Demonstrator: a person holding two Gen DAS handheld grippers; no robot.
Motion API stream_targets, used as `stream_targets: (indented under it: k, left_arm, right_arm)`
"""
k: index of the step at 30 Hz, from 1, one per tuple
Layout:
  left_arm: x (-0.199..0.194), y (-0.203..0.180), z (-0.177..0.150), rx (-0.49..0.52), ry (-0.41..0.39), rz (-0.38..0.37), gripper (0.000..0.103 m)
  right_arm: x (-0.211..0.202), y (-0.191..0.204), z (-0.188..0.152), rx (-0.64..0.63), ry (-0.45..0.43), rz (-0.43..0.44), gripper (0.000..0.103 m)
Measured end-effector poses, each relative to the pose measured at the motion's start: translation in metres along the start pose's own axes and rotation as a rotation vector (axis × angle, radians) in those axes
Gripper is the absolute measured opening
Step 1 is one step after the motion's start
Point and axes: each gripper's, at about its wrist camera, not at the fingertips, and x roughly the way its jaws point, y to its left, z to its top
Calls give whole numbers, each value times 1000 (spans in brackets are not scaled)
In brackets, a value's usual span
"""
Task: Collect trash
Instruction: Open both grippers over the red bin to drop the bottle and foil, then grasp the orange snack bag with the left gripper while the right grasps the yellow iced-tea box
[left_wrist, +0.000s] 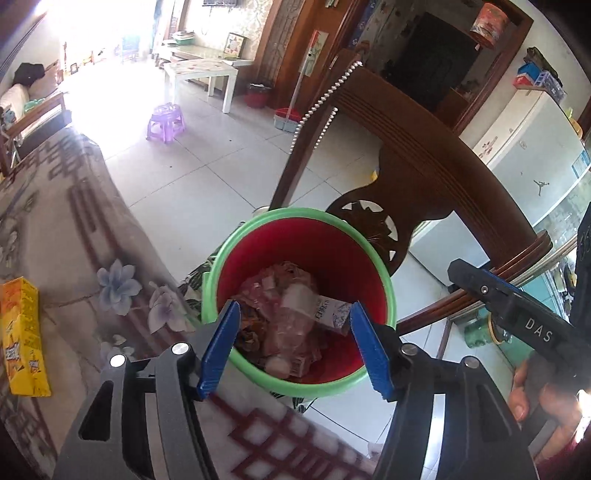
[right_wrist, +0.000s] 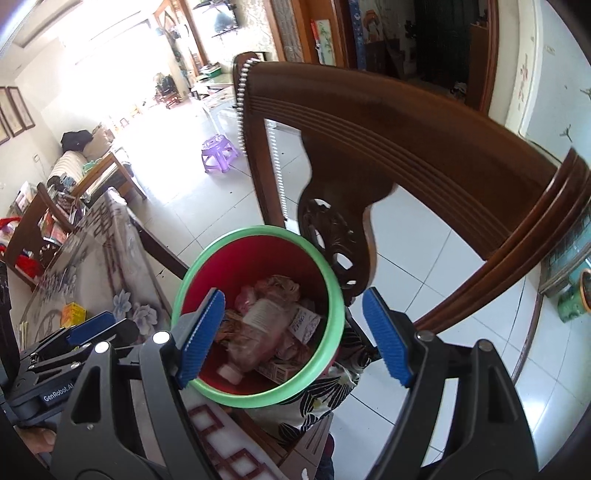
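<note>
A red bin with a green rim (left_wrist: 295, 216) (right_wrist: 258, 232) stands on a chair seat beside the table. Inside lie a clear plastic bottle (left_wrist: 295, 314) (right_wrist: 258, 328), small cartons (left_wrist: 332, 312) (right_wrist: 304, 323) and crumpled wrappers. My left gripper (left_wrist: 295, 349) hovers open above the bin's near side, nothing between its blue pads. My right gripper (right_wrist: 295, 338) is open too, over the bin, holding nothing. The right gripper (left_wrist: 517, 310) shows at the right edge of the left wrist view, the left gripper (right_wrist: 85, 339) at the lower left of the right wrist view. A yellow box (left_wrist: 22, 336) (right_wrist: 74, 314) lies on the table.
The table (left_wrist: 74, 240) (right_wrist: 103, 258) wears a floral cloth under glass. A dark wooden chair back (left_wrist: 424, 147) (right_wrist: 388, 140) curves behind the bin. A purple stool (left_wrist: 166, 122) (right_wrist: 219, 151) stands on the tiled floor. A fridge (left_wrist: 535, 147) is at right.
</note>
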Motion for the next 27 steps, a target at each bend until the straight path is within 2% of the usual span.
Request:
stream_targets:
  k: [7, 11, 18, 27]
  left_arm:
    - [-76, 48, -22, -91, -116, 151, 63]
    - [-112, 89, -40, -162, -160, 222, 64]
    - [-149, 165, -92, -327, -158, 321, 64]
    - [-192, 265, -189, -546, -104, 461, 64]
  right_arm:
    - [-10, 57, -13, -106, 6, 85, 76]
    - [-9, 91, -27, -163, 31, 127, 76]
    - [-12, 149, -58, -243, 72, 178, 77]
    - [8, 255, -102, -372, 160, 265, 77]
